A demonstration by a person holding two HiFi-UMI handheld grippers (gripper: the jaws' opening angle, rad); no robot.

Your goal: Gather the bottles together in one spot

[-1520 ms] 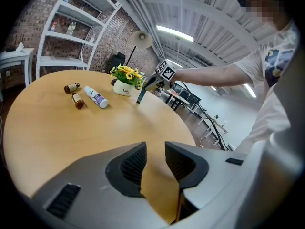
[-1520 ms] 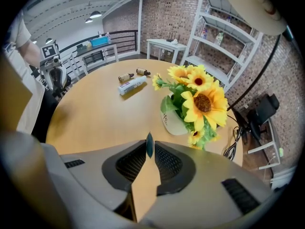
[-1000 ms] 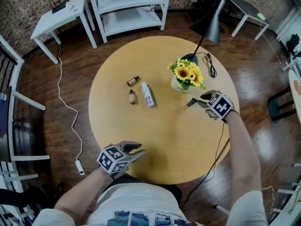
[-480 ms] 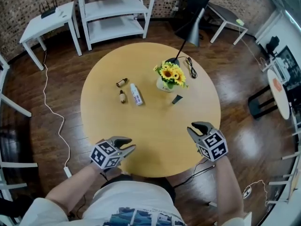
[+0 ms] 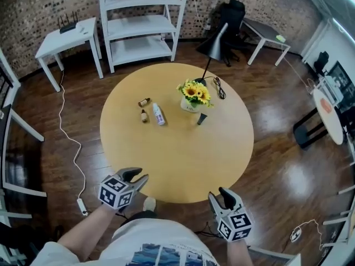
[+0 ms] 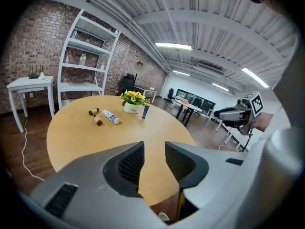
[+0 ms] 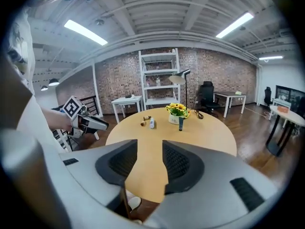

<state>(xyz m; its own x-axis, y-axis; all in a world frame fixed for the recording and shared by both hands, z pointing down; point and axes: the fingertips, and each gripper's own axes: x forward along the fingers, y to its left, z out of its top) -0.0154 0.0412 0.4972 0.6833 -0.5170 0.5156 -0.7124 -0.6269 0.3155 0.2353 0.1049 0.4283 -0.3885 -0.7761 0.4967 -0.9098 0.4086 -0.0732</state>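
Left gripper (image 5: 138, 175) has its jaws nearly together and empty. Right gripper (image 5: 218, 194) has just been opening, nothing between its jaws. Both are well apart from the vase (image 5: 188, 106), which holds sunflowers (image 5: 193, 91). Left of the vase lie a white bottle (image 5: 159, 114) and two brown bottles (image 5: 144, 102) (image 5: 143, 116); a dark tube (image 5: 202, 118) stands just beside it.

We can read no words or numbers. Black-and-white square markers (image 5: 115, 192) cover the cubes of the left gripper (image 5: 140, 175) and right gripper (image 5: 218, 194). Print on the flower pot (image 6: 131, 109) and the white bottle (image 5: 159, 114) is too small to read.
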